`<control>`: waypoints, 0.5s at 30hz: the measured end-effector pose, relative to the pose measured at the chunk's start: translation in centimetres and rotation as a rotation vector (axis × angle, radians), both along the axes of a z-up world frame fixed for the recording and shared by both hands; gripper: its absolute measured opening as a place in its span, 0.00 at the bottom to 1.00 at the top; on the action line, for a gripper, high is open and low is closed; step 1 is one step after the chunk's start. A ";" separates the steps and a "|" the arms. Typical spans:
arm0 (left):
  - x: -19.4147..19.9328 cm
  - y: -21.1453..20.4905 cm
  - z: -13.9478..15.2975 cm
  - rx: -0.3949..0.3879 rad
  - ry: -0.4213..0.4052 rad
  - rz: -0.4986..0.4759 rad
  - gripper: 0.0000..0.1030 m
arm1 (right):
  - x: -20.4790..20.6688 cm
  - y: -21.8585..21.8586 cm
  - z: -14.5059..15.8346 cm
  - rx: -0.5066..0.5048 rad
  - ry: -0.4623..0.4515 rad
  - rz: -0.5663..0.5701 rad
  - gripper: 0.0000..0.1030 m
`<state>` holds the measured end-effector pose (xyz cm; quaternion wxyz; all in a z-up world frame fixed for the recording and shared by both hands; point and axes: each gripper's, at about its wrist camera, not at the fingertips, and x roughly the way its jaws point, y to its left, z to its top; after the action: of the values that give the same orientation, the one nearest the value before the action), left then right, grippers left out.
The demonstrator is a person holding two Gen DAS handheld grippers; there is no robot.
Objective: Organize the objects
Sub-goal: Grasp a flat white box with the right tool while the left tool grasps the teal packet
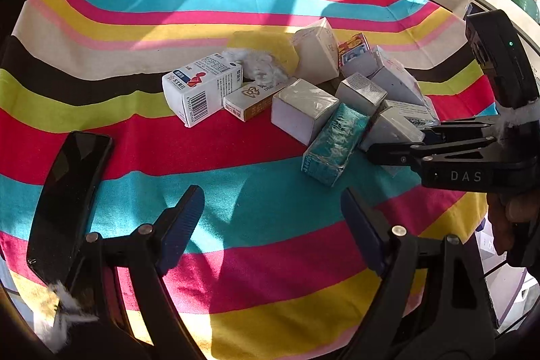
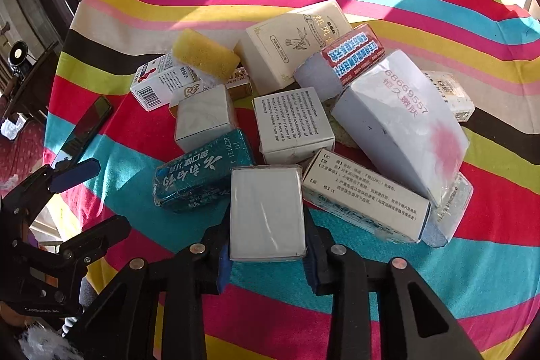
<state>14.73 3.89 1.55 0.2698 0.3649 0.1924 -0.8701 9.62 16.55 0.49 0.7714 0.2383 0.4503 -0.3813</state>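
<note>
A pile of small cartons lies on the striped tablecloth (image 1: 236, 184). My right gripper (image 2: 268, 242) is shut on a plain white box (image 2: 266, 211) at the near edge of the pile; the same gripper (image 1: 388, 154) shows in the left wrist view, reaching in from the right. Beside the white box lie a teal box (image 2: 202, 177), also in the left wrist view (image 1: 332, 144), and a text-printed box (image 2: 364, 198). My left gripper (image 1: 270, 225) is open and empty, short of the pile above the cloth. Its blue pad (image 2: 76, 174) shows in the right wrist view.
A black phone (image 1: 67, 201) lies on the cloth at the left. A yellow sponge (image 2: 204, 58) rests on the far boxes. A barcode carton (image 1: 199, 88) lies left of the pile. A large white box (image 2: 401, 123) leans at the right. The table edge curves close by.
</note>
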 end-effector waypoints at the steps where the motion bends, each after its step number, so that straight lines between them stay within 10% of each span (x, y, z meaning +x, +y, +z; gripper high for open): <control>1: -0.5 0.0 0.0 -0.004 -0.003 -0.014 0.83 | -0.3 0.0 0.0 0.002 -0.004 -0.005 0.34; 12: -5.7 -0.1 -0.6 -0.045 -0.053 -0.154 0.82 | -4.3 0.4 1.0 -0.001 0.023 -0.075 0.34; 15: -6.5 0.1 -0.9 -0.036 -0.066 -0.181 0.53 | -4.9 0.4 1.2 -0.002 0.017 -0.091 0.34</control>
<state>8.22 4.00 0.63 0.2027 0.4045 0.1342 -0.8817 4.71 16.99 1.65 0.7496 0.2546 0.4454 -0.4183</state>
